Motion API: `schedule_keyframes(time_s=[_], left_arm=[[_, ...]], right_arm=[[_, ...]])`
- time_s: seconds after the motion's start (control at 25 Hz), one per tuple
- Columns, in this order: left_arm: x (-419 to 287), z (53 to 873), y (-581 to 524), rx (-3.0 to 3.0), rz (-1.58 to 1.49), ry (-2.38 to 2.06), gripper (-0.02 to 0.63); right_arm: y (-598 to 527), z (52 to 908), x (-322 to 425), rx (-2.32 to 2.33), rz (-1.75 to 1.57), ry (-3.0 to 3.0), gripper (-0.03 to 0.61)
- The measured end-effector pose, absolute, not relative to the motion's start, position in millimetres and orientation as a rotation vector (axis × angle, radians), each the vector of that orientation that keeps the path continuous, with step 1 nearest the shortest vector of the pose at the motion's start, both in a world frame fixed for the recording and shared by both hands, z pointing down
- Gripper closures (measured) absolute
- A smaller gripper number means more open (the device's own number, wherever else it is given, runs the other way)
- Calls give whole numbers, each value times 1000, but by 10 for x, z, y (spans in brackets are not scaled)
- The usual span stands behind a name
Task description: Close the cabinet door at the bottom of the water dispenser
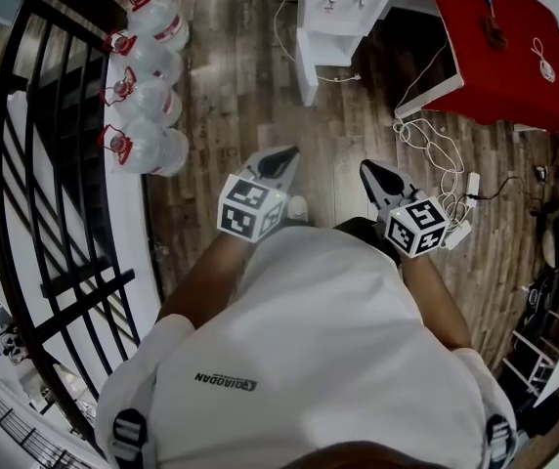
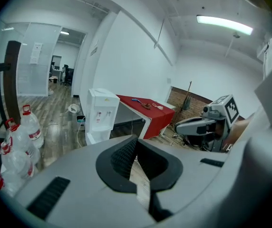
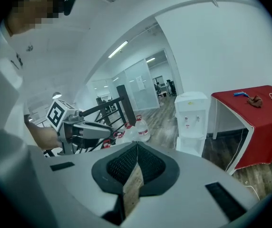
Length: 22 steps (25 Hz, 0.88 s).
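Note:
The white water dispenser [image 1: 343, 8] stands on the wood floor some way ahead of me. Its bottom cabinet door [image 1: 307, 66] hangs swung out toward me. It also shows far off as the dispenser [image 2: 100, 115] in the left gripper view and the dispenser [image 3: 191, 122] in the right gripper view. My left gripper [image 1: 284, 154] and right gripper [image 1: 369, 169] are held side by side in front of my body, well short of it. The left gripper [image 2: 137, 138] has its tips touching and holds nothing. The right gripper [image 3: 137, 142] is likewise shut and empty.
Several large water bottles [image 1: 148, 76] lie along a black railing [image 1: 55, 164] on the left. A red-covered table [image 1: 504, 47] stands right of the dispenser. Loose cables and a power strip [image 1: 455, 184] lie on the floor at the right.

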<state>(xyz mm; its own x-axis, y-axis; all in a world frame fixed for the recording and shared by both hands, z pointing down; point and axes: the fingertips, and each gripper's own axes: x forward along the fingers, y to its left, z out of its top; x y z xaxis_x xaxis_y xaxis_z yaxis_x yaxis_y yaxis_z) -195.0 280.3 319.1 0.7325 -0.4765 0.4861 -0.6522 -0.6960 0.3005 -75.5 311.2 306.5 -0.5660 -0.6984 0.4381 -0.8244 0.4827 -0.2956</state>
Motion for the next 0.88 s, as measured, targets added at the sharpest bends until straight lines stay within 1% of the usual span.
schedule_keyframes(time_s=[0.44,0.88], left_arm=[[-1951,3276,2316,2482,553,-850,618],[-1580,3273,1724,2464,563,-944,618]], right_arm=[[2620,3086,-714,1294,699,-2453,557],[1756,3063,-431,1206,651,-2533,558]])
